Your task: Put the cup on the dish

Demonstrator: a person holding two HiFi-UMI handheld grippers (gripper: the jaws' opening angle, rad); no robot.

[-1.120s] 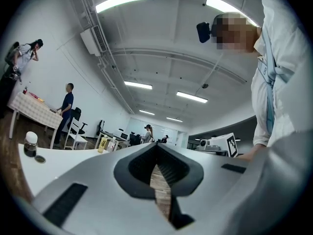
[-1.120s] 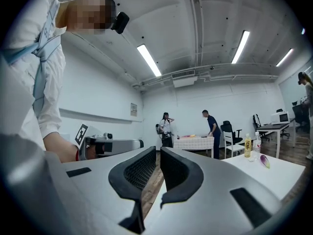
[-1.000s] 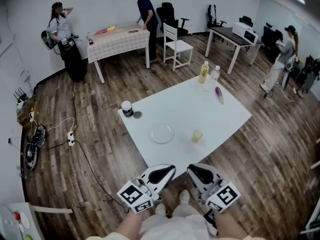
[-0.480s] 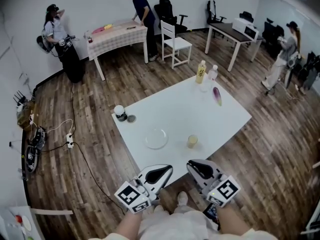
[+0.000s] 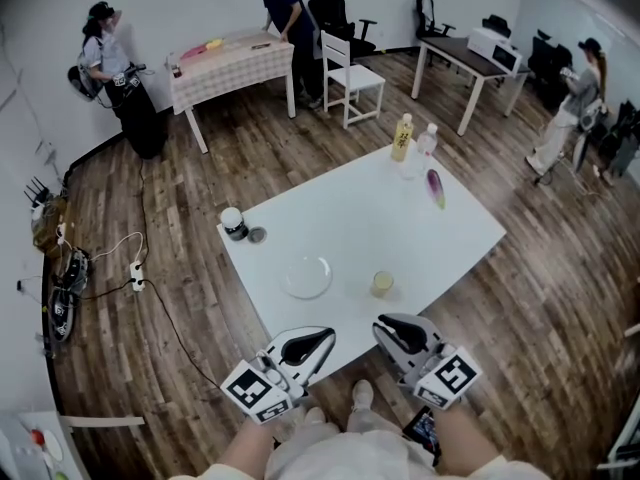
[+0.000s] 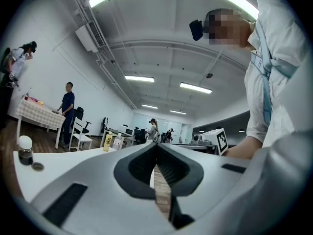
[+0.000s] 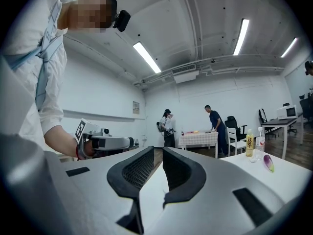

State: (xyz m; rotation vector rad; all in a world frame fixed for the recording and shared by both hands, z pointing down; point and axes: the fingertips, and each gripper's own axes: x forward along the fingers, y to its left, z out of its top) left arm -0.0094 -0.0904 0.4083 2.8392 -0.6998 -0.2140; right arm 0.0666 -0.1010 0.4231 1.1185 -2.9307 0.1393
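My left tongs (image 5: pixel 322 338) are clenched and empty. My right tongs (image 5: pixel 386 327) are opening, with nothing between. At frame centre the cup (image 5: pixel 382 284) stands on the surface (image 5: pixel 400 218), right of the dish (image 5: pixel 306 277), not touching.

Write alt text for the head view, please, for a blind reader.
A pale yellow cup stands on a white table, apart from a clear glass dish to its left. Short of the near edge, the left gripper is shut, the right gripper's jaws are opening; both empty. A white-lidded jar, a yellow bottle and a purple aubergine sit farther back.
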